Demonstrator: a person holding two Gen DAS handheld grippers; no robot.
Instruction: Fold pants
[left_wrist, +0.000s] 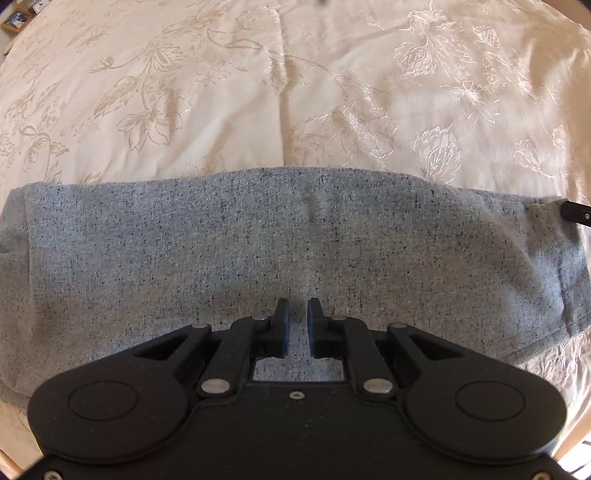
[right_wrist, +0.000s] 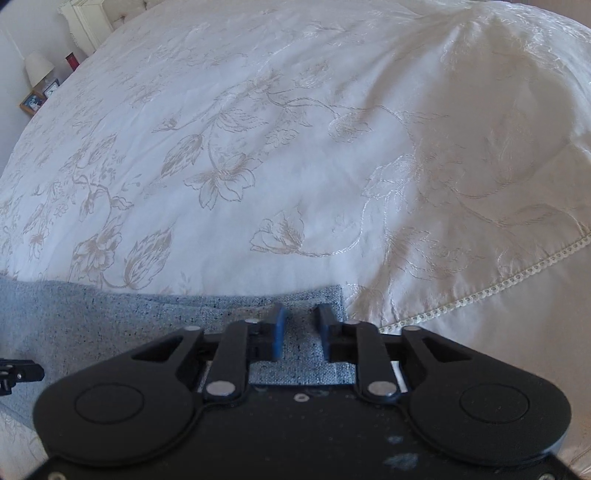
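Grey speckled pants (left_wrist: 258, 243) lie flat in a long folded band across the cream floral bedspread (left_wrist: 221, 92). My left gripper (left_wrist: 298, 317) hovers over the middle of the band with its jaws slightly apart and nothing between them. My right gripper (right_wrist: 301, 325) is over the right end of the pants (right_wrist: 110, 325), jaws open, with the cloth beneath them and not pinched. The right gripper's tip shows at the right edge of the left wrist view (left_wrist: 576, 211). The left gripper's tip shows at the left edge of the right wrist view (right_wrist: 18, 373).
The bedspread (right_wrist: 295, 147) stretches far beyond the pants. A lace-trimmed edge (right_wrist: 498, 280) runs at the right. A bedside table with a lamp (right_wrist: 37, 68) and picture frames (right_wrist: 31, 103) stands at the far left.
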